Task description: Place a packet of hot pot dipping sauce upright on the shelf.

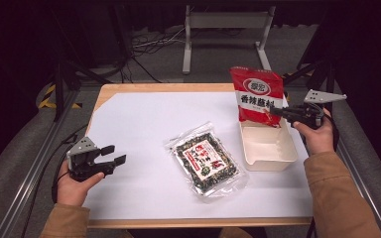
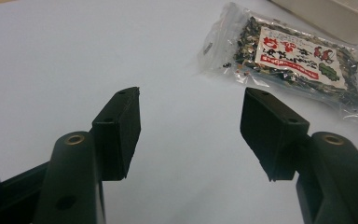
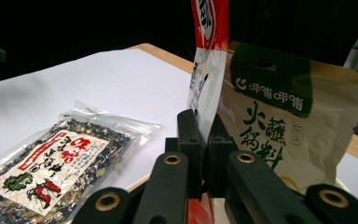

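A red seasoning packet [image 1: 256,94] stands upright over the far end of a cream plastic box [image 1: 273,157]. My right gripper [image 1: 274,111] is shut on its right edge. In the right gripper view the red packet [image 3: 209,51] runs edge-on up from the closed jaws of the gripper [image 3: 204,140], and a tan packet with a green label [image 3: 284,116] stands just behind it. A clear packet of dark dried food with a red-and-white label [image 1: 207,161] lies flat on the white sheet. My left gripper [image 1: 113,154] hovers open and empty at the table's front left, its jaws [image 2: 191,112] pointing toward that clear packet [image 2: 291,58].
A white sheet [image 1: 144,119] covers most of the wooden table [image 1: 104,91]. The cream box [image 2: 340,16] sits just past the clear packet. Behind the table are a white metal frame [image 1: 225,22], cables on the floor and dark stands on both sides.
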A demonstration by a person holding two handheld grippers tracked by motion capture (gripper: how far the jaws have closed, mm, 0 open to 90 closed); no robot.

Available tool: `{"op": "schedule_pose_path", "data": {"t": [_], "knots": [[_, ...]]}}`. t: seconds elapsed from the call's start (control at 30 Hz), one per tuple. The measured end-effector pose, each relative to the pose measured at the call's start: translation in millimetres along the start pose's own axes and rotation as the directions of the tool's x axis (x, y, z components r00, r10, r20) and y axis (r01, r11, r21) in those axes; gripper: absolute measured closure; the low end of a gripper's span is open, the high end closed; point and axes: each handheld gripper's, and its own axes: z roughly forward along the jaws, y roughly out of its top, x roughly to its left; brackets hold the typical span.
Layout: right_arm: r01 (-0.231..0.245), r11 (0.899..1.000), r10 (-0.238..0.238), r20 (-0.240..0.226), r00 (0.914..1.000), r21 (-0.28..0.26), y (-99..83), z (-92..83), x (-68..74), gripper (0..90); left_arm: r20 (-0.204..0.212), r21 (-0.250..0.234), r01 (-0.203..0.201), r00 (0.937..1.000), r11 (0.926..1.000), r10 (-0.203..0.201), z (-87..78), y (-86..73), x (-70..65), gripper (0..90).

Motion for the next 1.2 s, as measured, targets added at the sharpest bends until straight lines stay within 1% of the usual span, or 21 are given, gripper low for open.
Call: {"op": "schedule_pose_path", "data": {"t": [0.2, 0.4, 0.53, 0.67, 0.8, 0.83, 0.93, 1.0, 1.07, 1.1, 1.13, 1.2], "knots": [[0.002, 1.0, -0.002, 0.004, 1.0, 0.019, -2.2, -1.0, -1.2, 88.0, 0.001, 0.006, 0.009, 1.0, 0.9999, -0.009, 1.6, -0.7, -0.9, 38.8], [0.007, 1.0, -0.008, 0.012, 0.9999, 0.019, -3.3, 2.0, -2.2, 88.0, 0.005, 0.005, 0.006, 1.0, 1.0, -0.006, 2.8, -0.1, -1.9, 38.8], [0.019, 1.0, -0.019, 0.026, 0.9995, 0.025, -3.7, 3.1, -2.6, 87.8, 0.001, 0.008, 0.0, 1.0, 1.0, 0.0, 3.3, -0.6, -0.8, 38.8], [0.057, 0.995, -0.062, 0.06, 0.9963, 0.081, -4.7, 10.3, -1.0, 87.7, 0.002, 0.005, 0.0, 1.0, 1.0, 0.0, 3.1, -0.5, -0.8, 38.8], [0.063, 0.995, -0.07, 0.074, 0.9948, 0.083, -5.6, 13.1, -2.0, 87.4, 0.003, 0.005, 0.003, 1.0, 1.0, -0.003, 3.0, -0.6, -1.0, 38.8], [0.073, 0.994, -0.081, 0.081, 0.9935, 0.087, -5.8, 13.3, -2.3, 87.1, 0.002, 0.005, 0.001, 1.0, 1.0, -0.001, 3.0, -0.7, -0.7, 38.7], [0.114, 0.986, -0.129, 0.129, 0.9832, 0.119, -6.6, 13.4, -2.9, 84.8, 0.003, 0.006, 0.002, 1.0, 1.0, -0.002, 3.2, -1.0, -0.5, 38.7], [0.146, 0.979, -0.169, 0.162, 0.9721, 0.144, -7.7, 13.8, -3.6, 83.0, 0.001, 0.007, 0.004, 1.0, 1.0, -0.004, 3.2, -1.0, -1.0, 38.7], [0.169, 0.969, -0.201, 0.178, 0.9634, 0.18, -9.6, 15.1, -4.2, 82.7, 0.005, 0.008, 0.001, 1.0, 1.0, -0.001, 3.1, -0.8, -1.0, 38.7], [0.183, 0.966, -0.216, 0.188, 0.9581, 0.181, -11.0, 15.6, -3.8, 82.9, 0.004, 0.01, 0.002, 1.0, 1.0, -0.002, 3.2, -0.8, -1.1, 38.7], [0.179, 0.968, -0.212, 0.194, 0.9579, 0.177, -12.4, 15.9, -3.5, 84.3, 0.005, 0.01, 0.001, 1.0, 0.9999, -0.001, 3.4, -0.8, -1.0, 38.7], [0.154, 0.973, -0.189, 0.204, 0.9605, 0.173, -14.6, 15.9, -4.0, 85.2, 0.005, 0.013, 0.002, 1.0, 0.9999, -0.002, 3.7, -1.0, -1.0, 38.6]]}}
